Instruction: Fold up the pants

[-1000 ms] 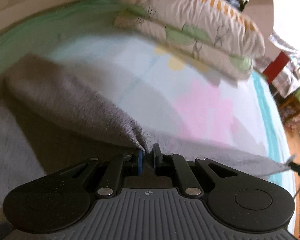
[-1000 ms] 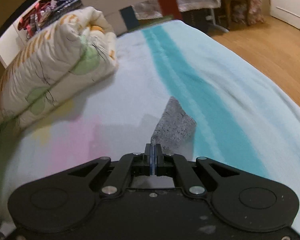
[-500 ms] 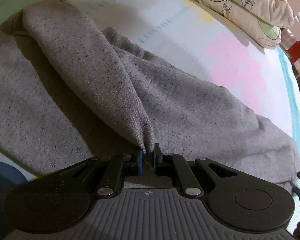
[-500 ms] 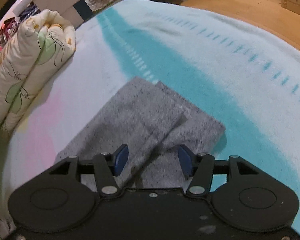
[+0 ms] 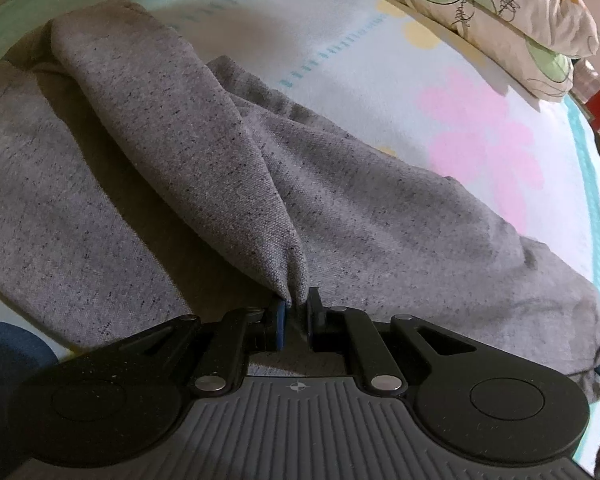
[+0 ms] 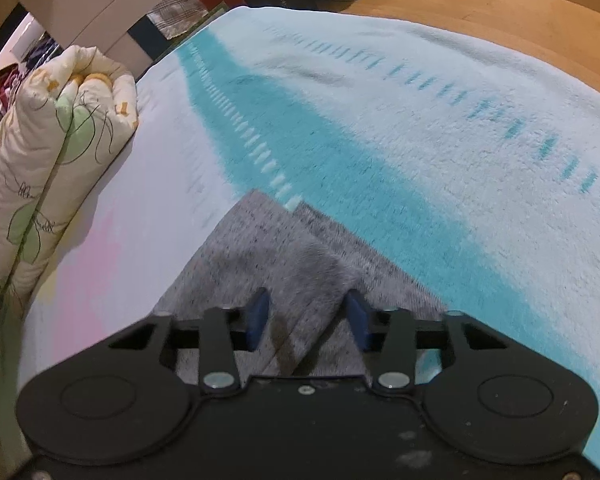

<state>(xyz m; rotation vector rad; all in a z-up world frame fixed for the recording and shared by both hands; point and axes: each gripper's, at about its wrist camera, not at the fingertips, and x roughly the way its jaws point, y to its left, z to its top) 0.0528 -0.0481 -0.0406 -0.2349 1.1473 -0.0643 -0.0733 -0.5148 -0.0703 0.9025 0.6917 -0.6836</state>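
Grey knit pants [image 5: 340,208] lie spread on the bed blanket. My left gripper [image 5: 295,320] is shut on a pinched fold of the pants, which rises as a ridge [image 5: 188,148] from the jaws toward the far left. In the right wrist view the leg ends of the pants [image 6: 284,256] lie flat, one layer over the other, on the teal stripe. My right gripper [image 6: 306,320] is open just above them and holds nothing.
The blanket [image 6: 420,120] is pale blue with a teal stripe and pink flowers [image 5: 484,140]. A folded floral quilt [image 6: 48,160] lies along the far side, also in the left wrist view [image 5: 500,4]. The bed's edge and wooden floor [image 6: 500,16] are at right.
My right gripper opened and let go of the pant leg ends, which now lie flat on the blanket. My left gripper came down with its fold still pinched.
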